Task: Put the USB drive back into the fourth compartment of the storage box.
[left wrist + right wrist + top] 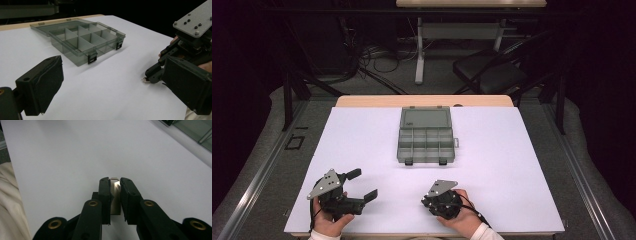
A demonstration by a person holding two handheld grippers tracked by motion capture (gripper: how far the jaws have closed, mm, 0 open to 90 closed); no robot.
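A white sheet (512, 150) is spread over a wooden table (362, 101), whose pale edge is seen along the far side. Grey carpet (412, 75) is laid around it, and metal rails (257, 180) are set along the floor at both sides. Beyond the table, a second desk (469, 3) on a white pedestal leg (419, 50) is placed, with loose cables (372, 60) strewn beneath it. A dark chair (492, 70) is stood to the right. The surroundings are left in deep shadow, while the sheet is brightly lit.
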